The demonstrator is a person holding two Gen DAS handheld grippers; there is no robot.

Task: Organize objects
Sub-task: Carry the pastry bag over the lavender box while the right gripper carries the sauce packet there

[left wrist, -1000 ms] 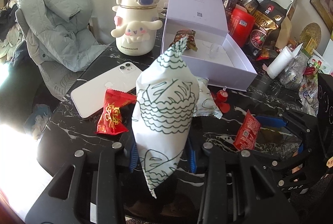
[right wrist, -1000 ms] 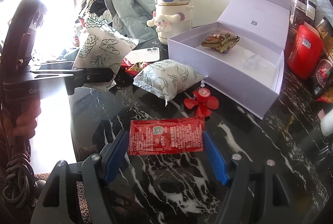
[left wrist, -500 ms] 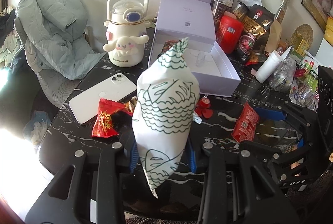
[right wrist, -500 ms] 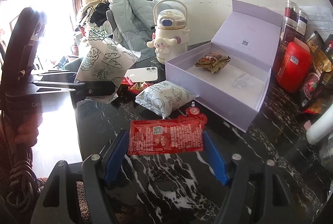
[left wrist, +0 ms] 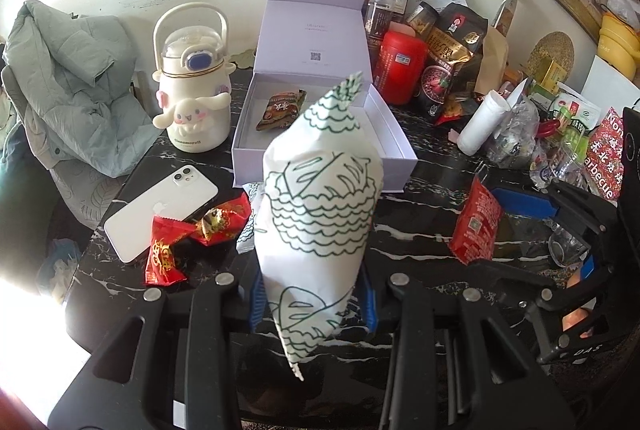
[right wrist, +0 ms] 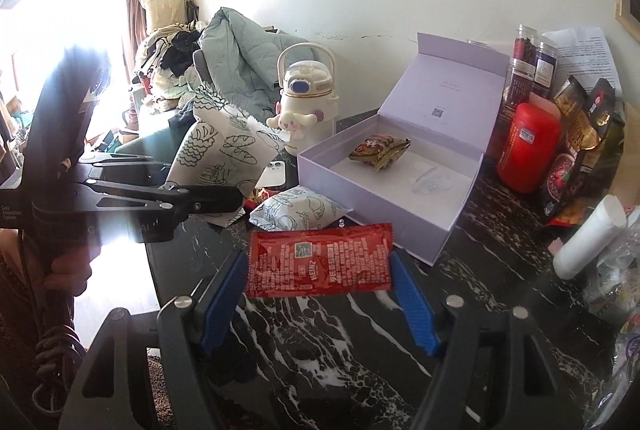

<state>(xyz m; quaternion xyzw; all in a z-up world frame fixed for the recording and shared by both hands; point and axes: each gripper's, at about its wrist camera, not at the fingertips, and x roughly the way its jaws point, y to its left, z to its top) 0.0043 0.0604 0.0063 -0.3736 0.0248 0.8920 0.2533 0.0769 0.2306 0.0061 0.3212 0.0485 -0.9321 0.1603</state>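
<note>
— Why hold both packets up off the table?

— I judge both are meant for the lilac box [left wrist: 394, 144], which stands open just ahead with one brown snack pack [left wrist: 280, 104] already inside. My left gripper [left wrist: 312, 300] is clamped on the white bread packet [left wrist: 320, 214] near its lower end, so it stands upright clear of the black marble table [left wrist: 420, 242]. My right gripper [right wrist: 320, 294] pinches the red ketchup sachet [right wrist: 320, 258] by its two short edges, flat and level.

— How do they look?

— The bread packet is puffy, white with green line drawings and a crimped top. The sachet is thin, printed with small white text.

— And around them?

— A second white packet [right wrist: 300, 212], red candy wrappers [left wrist: 192, 234] and a white phone [left wrist: 160, 202] lie near the box; a cream character bottle [left wrist: 192, 82] stands beside it.
</note>
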